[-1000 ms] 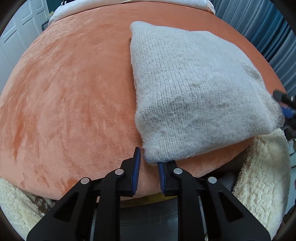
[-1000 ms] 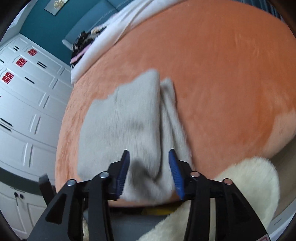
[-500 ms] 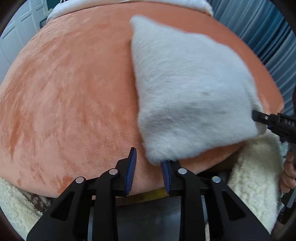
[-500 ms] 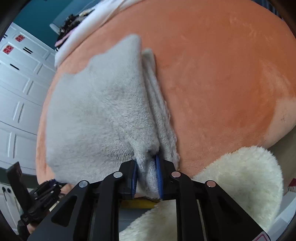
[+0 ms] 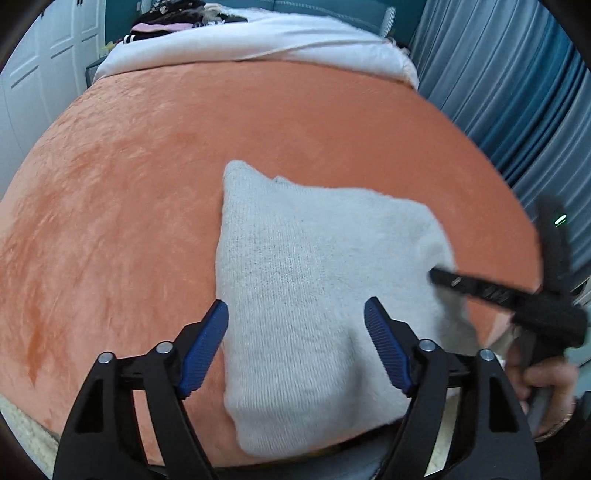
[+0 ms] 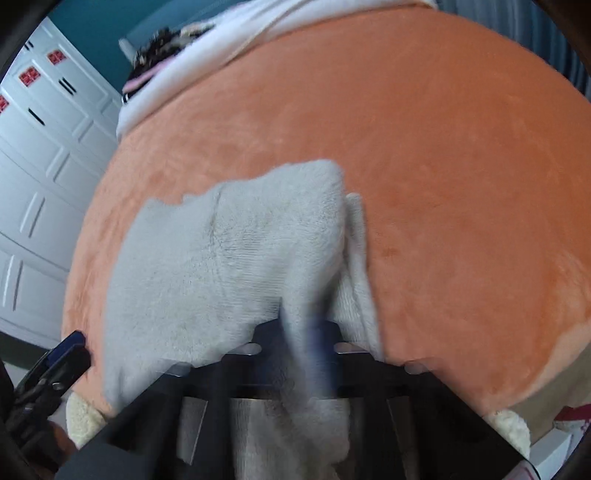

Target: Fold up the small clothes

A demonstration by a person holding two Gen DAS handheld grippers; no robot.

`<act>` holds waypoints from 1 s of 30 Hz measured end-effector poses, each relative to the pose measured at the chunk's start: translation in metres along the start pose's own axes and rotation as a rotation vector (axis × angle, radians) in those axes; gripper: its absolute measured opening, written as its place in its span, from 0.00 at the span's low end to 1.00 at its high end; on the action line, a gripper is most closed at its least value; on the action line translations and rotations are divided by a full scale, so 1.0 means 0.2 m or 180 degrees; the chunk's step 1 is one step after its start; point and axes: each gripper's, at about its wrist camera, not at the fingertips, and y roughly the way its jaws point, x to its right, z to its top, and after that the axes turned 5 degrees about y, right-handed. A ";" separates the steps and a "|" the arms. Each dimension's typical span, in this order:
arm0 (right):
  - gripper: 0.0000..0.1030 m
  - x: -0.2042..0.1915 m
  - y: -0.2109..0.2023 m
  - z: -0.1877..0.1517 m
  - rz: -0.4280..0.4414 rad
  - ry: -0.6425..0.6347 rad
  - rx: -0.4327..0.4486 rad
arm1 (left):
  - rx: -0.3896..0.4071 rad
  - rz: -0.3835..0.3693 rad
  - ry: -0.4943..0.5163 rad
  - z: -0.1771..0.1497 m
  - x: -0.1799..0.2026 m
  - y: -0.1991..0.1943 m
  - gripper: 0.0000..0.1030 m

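A folded light grey knit garment (image 5: 317,280) lies on the orange plush blanket (image 5: 129,192) near the bed's front edge. My left gripper (image 5: 295,345) is open, its blue pads on either side of the garment's near part, just above it. My right gripper (image 6: 306,354) is blurred by motion; its jaws look shut on the garment's (image 6: 236,266) right near corner, and cloth hangs down over it. It also shows in the left wrist view (image 5: 480,288) at the garment's right edge, with a hand behind it.
A white blanket (image 5: 258,44) and a pile of dark and pink clothes (image 5: 166,18) lie at the far end of the bed. Blue curtains (image 5: 517,92) hang on the right. White cabinet doors (image 6: 37,166) stand on the left. Cream fleece (image 6: 509,424) hangs below the bed's front edge.
My left gripper has opened wide and pulled up and back over the garment. My right gripper, shut on the garment's corner half a second ago, is moving fast with the cloth.
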 end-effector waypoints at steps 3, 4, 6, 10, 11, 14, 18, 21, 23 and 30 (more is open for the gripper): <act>0.08 -0.04 -0.19 0.03 0.0106 -0.0141 0.0409 | -0.0043 0.0090 0.0043 -0.01 0.02 0.03 0.70; 0.08 -0.01 -0.13 0.04 0.0076 -0.0101 0.0338 | -0.0069 0.0099 0.0057 -0.01 0.01 0.05 0.71; 0.08 0.11 0.11 0.01 -0.0206 -0.0033 -0.0142 | -0.0164 0.0150 0.0054 -0.05 0.00 0.12 0.72; 0.14 0.16 0.08 -0.05 -0.0118 0.0045 -0.0094 | -0.0179 0.0176 -0.0004 -0.08 -0.01 0.15 0.78; 0.25 0.16 0.02 -0.04 -0.0079 0.0123 0.0000 | -0.0185 0.0113 -0.0071 -0.08 -0.02 0.13 0.78; 0.84 0.20 -0.17 -0.11 -0.0040 0.0234 0.0394 | -0.0156 -0.0089 -0.0395 -0.07 -0.09 0.09 0.90; 0.85 0.31 -0.08 -0.21 -0.0139 0.0330 0.0011 | -0.0360 -0.0180 -0.0704 -0.11 -0.15 0.19 0.93; 0.85 0.37 0.04 -0.29 0.0085 0.0601 -0.0281 | -0.0450 -0.0438 -0.1032 -0.15 -0.19 0.29 0.96; 0.90 0.37 0.06 -0.32 0.0149 0.0619 -0.0176 | -0.0499 -0.0566 -0.1178 -0.15 -0.20 0.34 0.96; 0.92 0.32 0.07 -0.31 0.0321 0.0543 -0.0208 | -0.0597 -0.0461 -0.0931 -0.08 -0.08 0.35 0.96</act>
